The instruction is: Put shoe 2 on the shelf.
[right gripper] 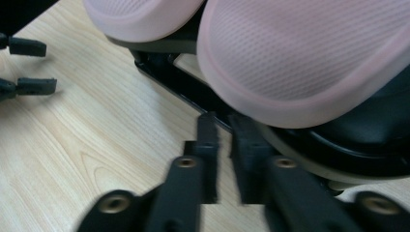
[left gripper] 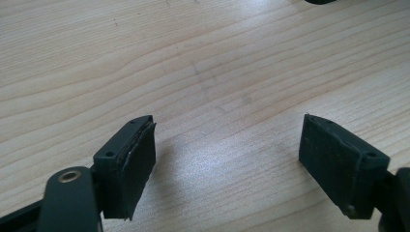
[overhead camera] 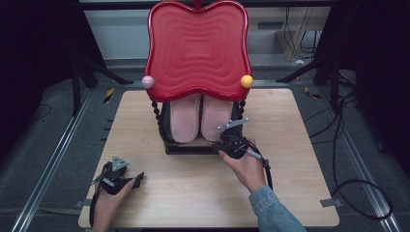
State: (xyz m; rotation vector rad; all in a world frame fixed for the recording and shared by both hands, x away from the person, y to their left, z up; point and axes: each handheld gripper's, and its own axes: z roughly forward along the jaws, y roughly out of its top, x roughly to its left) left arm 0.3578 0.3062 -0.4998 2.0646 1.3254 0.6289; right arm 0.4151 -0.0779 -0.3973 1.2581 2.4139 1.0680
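Note:
A pair of pink mesh shoes sits on the low black shelf (overhead camera: 188,149) of a small rack: the left shoe (overhead camera: 184,118) and the right shoe (overhead camera: 216,118). In the right gripper view the right shoe (right gripper: 309,58) looms just above my jaws. My right gripper (overhead camera: 227,142) (right gripper: 227,145) is at the shelf's front edge under that shoe's toe, its jaws nearly together with nothing between them. Near the front left of the wooden table (overhead camera: 193,193), my left gripper (overhead camera: 138,180) (left gripper: 227,164) rests low and open over bare wood.
A wavy red tray-like top (overhead camera: 197,46) caps the rack on black beaded posts, with a pink ball (overhead camera: 148,81) and a yellow ball (overhead camera: 246,81) at its front corners. It overhangs the shoes. Cables lie on the floor to the right (overhead camera: 358,188).

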